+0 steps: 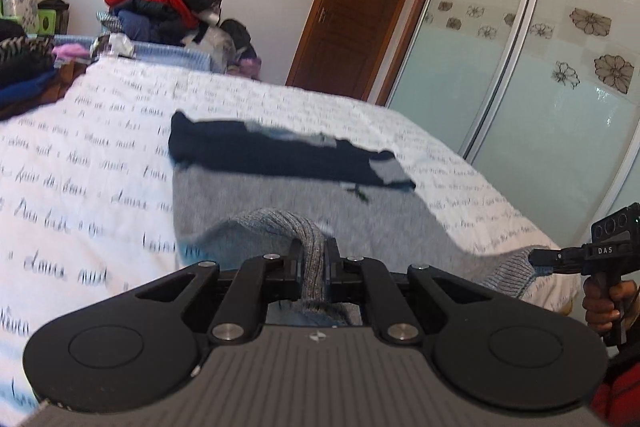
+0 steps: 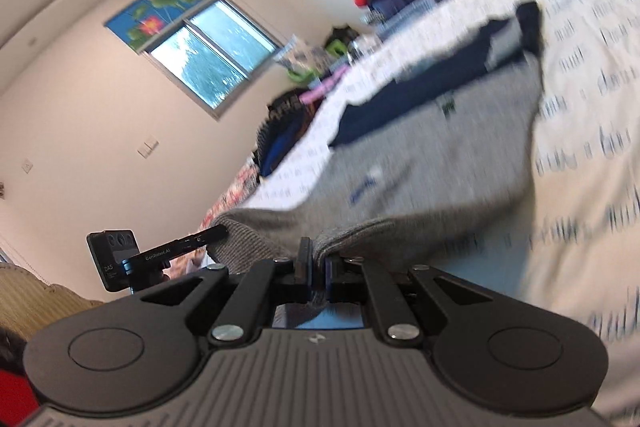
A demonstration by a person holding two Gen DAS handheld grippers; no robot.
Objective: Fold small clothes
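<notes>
Both grippers, left (image 1: 312, 263) and right (image 2: 316, 267), pinch the grey sweater's (image 1: 256, 195) hem, clothes pile (image 1: 160, 7) beyond.

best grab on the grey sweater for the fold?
The ribbed hem on the near edge of the grey sweater, coming from the bed's near side. The left tongs and right tongs already pinch it there; the navy collar end lies flat on the far side.

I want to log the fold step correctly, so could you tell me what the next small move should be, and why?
Probably carry both grippers forward together, laying the hem toward the navy collar end. The left gripper and right gripper each pinch the ribbed hem of the grey sweater, lifted off the bedspread.
</notes>
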